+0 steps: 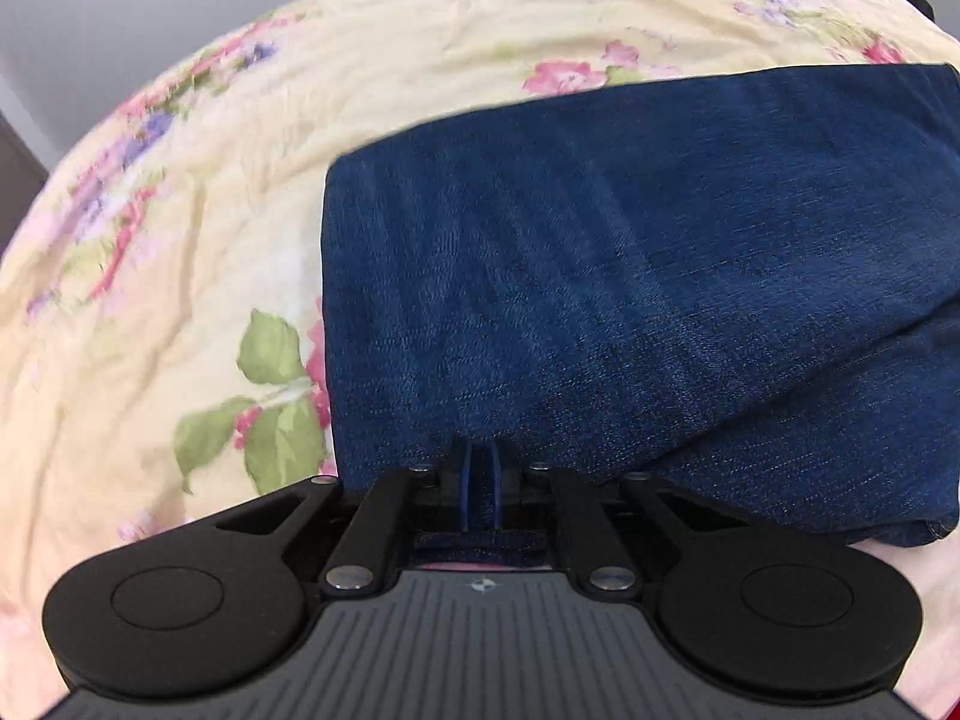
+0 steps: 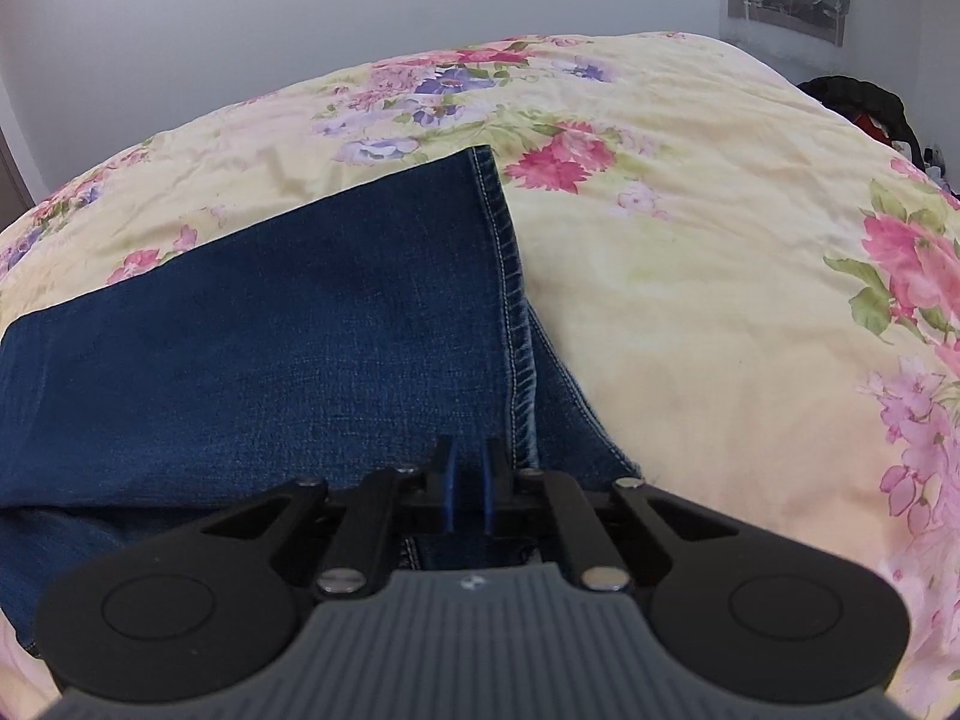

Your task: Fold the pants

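The dark blue pants [image 1: 600, 276] are lying folded on the floral bedspread [image 1: 180, 240]. The left tongs [image 1: 480, 474] are pinching the near edge of the denim between nearly closed pads, and the right tongs [image 2: 468, 474] are gripping the fabric beside the stitched hem [image 2: 510, 276], closed tight

The pants [image 1: 600, 276] lie folded on the bed [image 1: 180, 228] ahead of me, hem [image 2: 510, 276] to my right. My left gripper [image 1: 480, 480] and right gripper [image 2: 468, 480] sit at their near edge.

No readable text or labels.
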`<state>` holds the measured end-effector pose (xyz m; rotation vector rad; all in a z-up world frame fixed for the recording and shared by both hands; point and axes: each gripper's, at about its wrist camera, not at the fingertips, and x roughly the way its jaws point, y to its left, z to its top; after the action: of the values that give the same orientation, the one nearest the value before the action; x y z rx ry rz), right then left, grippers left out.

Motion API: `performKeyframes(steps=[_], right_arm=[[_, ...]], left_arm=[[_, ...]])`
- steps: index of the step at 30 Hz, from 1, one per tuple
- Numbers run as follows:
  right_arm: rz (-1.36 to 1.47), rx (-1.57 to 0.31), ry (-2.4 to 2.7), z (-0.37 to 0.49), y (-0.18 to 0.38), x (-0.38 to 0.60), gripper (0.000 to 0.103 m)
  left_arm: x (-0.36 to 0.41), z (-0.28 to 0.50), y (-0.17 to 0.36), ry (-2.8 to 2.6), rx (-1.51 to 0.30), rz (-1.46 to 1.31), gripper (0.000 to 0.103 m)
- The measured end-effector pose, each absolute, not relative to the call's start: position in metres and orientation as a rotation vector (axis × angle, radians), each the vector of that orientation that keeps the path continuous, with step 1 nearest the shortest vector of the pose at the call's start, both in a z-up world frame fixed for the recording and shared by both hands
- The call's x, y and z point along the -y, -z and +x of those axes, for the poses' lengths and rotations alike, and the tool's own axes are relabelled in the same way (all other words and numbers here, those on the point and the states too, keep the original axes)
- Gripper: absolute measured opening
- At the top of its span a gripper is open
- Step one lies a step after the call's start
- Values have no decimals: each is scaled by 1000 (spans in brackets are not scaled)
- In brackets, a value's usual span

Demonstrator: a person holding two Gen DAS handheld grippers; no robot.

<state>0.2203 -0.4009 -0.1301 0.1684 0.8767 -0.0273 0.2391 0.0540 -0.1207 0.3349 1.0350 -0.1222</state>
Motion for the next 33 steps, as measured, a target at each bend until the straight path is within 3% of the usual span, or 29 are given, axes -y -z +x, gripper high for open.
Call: performKeyframes(steps=[2, 4, 6, 9, 14, 22, 25, 29, 33], right_arm=[[221, -872, 1, 219, 124, 409, 6], [261, -860, -33, 218, 117, 418, 21], [223, -833, -33, 215, 106, 422, 45], [172, -818, -32, 221, 100, 432, 53], [332, -896, -67, 250, 120, 471, 65], [715, -988, -263, 296, 183, 511, 67], [816, -987, -340, 309, 196, 520, 62], [852, -983, -419, 321, 204, 521, 44], [923, -973, -453, 327, 213, 523, 31]], left_arm=[[-51, 234, 108, 166, -1006, 302, 10], [-46, 232, 97, 203, -987, 246, 10], [-35, 235, 90, 251, -978, 195, 10], [-11, 244, 88, 307, -963, 151, 10], [28, 269, 99, 386, -942, 72, 10], [63, 305, 123, 467, -1000, 3, 10], [69, 315, 127, 466, -995, 31, 10], [80, 335, 130, 444, -974, 58, 10], [92, 358, 132, 416, -963, 85, 10]])
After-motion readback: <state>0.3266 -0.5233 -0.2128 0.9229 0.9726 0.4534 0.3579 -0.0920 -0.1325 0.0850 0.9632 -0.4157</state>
